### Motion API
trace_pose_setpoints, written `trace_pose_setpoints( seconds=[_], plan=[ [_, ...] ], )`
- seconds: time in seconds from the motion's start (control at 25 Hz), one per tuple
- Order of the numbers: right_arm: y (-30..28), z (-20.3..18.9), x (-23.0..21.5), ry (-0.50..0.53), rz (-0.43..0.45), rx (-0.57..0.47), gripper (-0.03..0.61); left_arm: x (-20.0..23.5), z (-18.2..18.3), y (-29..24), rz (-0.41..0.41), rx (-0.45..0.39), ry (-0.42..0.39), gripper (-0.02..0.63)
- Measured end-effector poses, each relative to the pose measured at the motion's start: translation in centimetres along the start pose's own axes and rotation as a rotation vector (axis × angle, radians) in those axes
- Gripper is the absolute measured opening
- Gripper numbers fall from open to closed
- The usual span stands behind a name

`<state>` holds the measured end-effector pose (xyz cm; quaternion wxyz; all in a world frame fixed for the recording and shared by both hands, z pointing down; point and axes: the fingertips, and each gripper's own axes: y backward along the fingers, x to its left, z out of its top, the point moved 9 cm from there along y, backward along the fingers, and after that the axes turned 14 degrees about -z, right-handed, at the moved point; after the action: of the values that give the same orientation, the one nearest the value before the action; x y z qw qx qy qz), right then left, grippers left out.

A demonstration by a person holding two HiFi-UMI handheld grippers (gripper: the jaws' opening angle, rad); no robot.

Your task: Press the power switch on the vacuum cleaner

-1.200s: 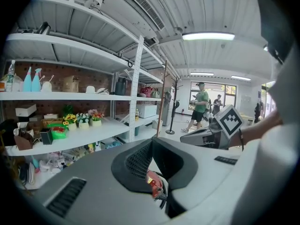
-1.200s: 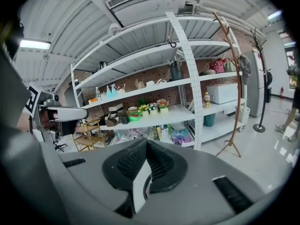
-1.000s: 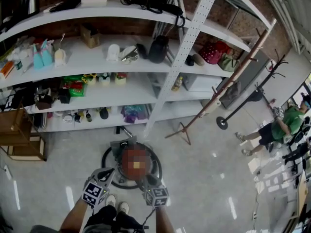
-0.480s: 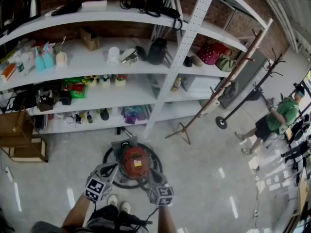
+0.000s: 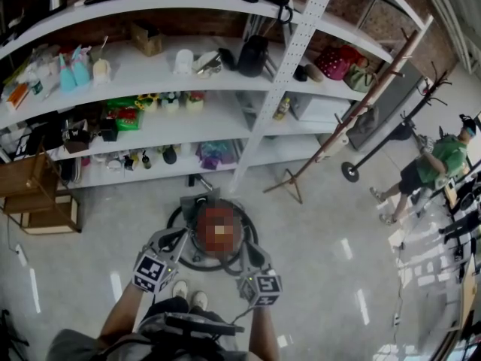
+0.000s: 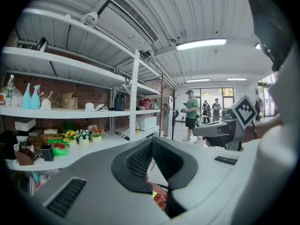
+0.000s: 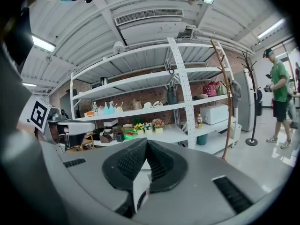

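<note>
While the left gripper (image 5: 179,238) and right gripper (image 5: 246,253) each hold their fingers pressed together on nothing, the red vacuum cleaner (image 5: 218,230) sits on the floor (image 5: 323,269) between and just beyond both sets of fingertips.

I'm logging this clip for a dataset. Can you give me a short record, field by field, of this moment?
setting: floor in front of white shelves
vacuum cleaner: on the floor by the person's feet, with a gripper near each side
left gripper: jaws together, nothing between them; red vacuum top shows just below
right gripper: jaws together, nothing between them
power switch: cannot be made out
contact with vacuum: cannot tell
bystander: person in green, far right
</note>
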<state>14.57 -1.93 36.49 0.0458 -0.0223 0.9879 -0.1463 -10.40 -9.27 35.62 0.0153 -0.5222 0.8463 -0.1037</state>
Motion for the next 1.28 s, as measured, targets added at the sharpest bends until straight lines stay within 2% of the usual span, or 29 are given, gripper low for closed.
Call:
trace_pose_setpoints(
  seconds=[0.6, 1.28],
  plan=[
    [2.9, -0.1, 1.2, 0.003, -0.010, -0.028, 0.009, -0.5, 0.6, 1.4, 0.024, -0.033, -0.013, 0.009],
    [3.0, -0.1, 1.6, 0.032, 0.002, -0.039, 0.008, -0.3, 0.6, 1.6, 0.030, -0.034, -0.011, 0.009]
  ],
)
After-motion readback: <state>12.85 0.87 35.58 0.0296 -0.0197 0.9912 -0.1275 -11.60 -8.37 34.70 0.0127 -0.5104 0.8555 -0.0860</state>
